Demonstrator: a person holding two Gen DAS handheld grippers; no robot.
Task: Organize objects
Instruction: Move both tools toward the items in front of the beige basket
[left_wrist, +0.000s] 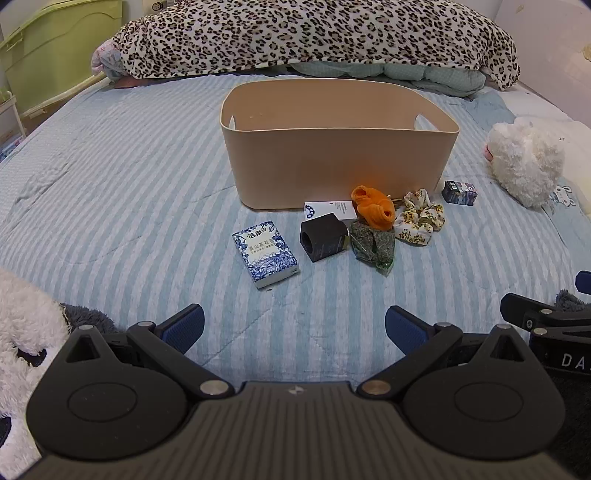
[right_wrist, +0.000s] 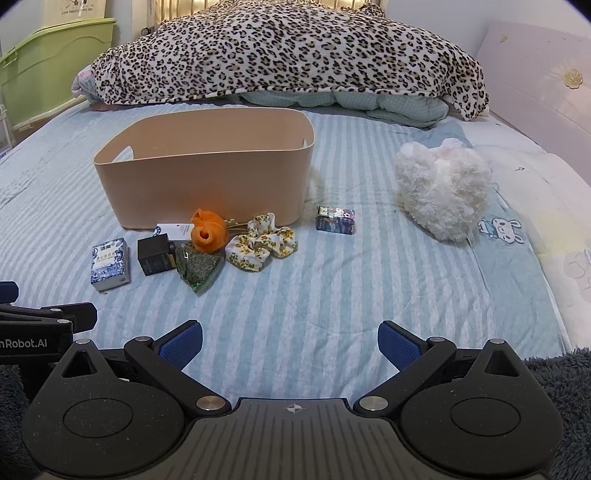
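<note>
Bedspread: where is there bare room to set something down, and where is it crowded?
Bare striped bedspread lies between both open tools and the clutter, and between the patterned small box and white plush. Crowded: in front of the beige bin, from the blue-white box to the floral scrunchie.

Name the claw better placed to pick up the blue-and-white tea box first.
Left, probably. The tea box lies almost straight ahead of the open left claw, while from the right claw it sits far to the left, beyond the black box.
</note>
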